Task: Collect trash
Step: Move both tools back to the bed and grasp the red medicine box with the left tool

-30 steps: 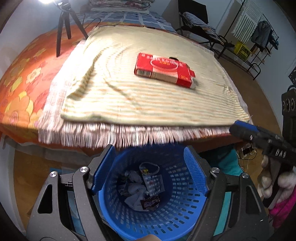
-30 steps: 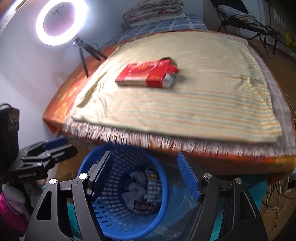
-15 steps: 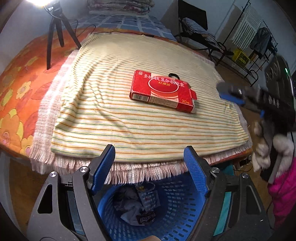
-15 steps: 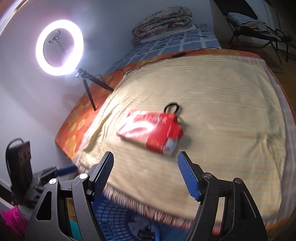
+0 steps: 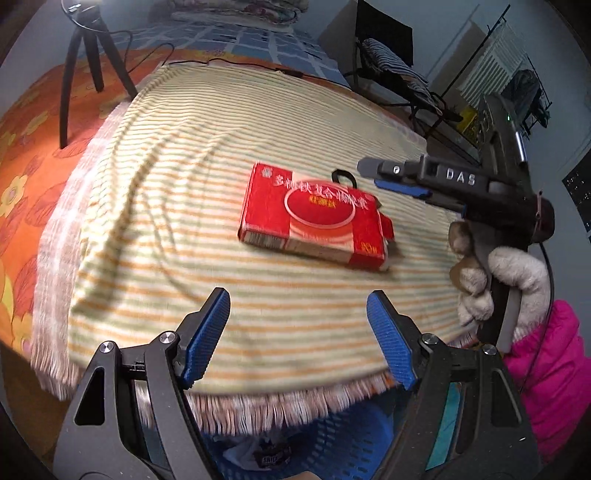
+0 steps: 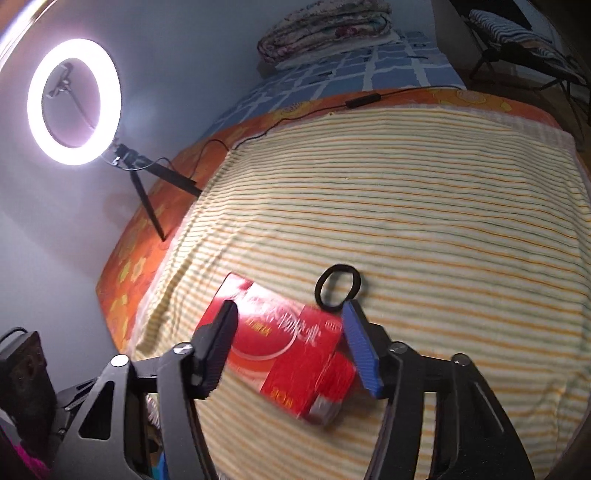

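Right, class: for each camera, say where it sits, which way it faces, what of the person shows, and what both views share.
Left wrist: on the left tongs, low at the bed's edge over the blue basket, facing the red box; gloved right hand shows.
Right wrist: on the right tongs, above the box, facing the ring light.
Shared: box, black ring, striped blanket.

Red box (image 5: 314,218) on yellow-striped blanket (image 5: 184,166) (orange floral sheet (image 5: 22,155) beneath).

Home bedrm: bed (image 6: 424,206), folded quilts (image 6: 325,27), clothes rack (image 5: 517,85).
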The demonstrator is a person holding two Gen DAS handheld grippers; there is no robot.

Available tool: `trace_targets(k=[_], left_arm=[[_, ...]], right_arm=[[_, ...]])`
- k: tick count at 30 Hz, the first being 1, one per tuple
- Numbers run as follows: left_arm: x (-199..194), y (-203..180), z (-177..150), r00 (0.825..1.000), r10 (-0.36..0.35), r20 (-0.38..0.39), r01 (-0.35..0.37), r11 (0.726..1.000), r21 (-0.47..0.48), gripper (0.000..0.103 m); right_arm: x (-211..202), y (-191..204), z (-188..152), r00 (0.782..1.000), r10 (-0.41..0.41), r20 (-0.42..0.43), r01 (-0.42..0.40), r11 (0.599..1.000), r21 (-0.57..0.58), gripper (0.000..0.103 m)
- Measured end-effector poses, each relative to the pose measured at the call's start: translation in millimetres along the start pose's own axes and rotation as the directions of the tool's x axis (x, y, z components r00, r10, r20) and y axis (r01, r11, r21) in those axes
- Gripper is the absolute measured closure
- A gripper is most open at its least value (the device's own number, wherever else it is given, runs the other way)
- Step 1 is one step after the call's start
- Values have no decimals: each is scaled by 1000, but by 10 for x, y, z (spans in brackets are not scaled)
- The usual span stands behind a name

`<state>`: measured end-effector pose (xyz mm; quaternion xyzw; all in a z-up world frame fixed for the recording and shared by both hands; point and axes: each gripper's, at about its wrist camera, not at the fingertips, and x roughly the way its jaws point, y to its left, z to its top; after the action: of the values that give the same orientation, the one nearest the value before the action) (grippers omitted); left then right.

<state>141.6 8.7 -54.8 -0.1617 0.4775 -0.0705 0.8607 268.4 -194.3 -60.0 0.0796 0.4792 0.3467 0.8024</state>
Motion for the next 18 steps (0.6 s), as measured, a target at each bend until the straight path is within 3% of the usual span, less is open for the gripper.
trace_targets(k=[3, 8, 18], left_arm=[[138, 11, 60, 999, -32, -35, 32, 999, 0, 32], [299, 44, 124, 996, -62, -71, 60, 998, -24, 32], [244, 485, 234, 998, -7, -64, -5, 983, -184, 32]], right_arm=[[100, -67, 30, 1000, -2, -15, 2, 1000, 19, 57], [235, -150, -12, 998, 17, -52, -15, 999, 45, 62], [229, 32, -369, 981, 148, -124, -142, 988, 55, 62]])
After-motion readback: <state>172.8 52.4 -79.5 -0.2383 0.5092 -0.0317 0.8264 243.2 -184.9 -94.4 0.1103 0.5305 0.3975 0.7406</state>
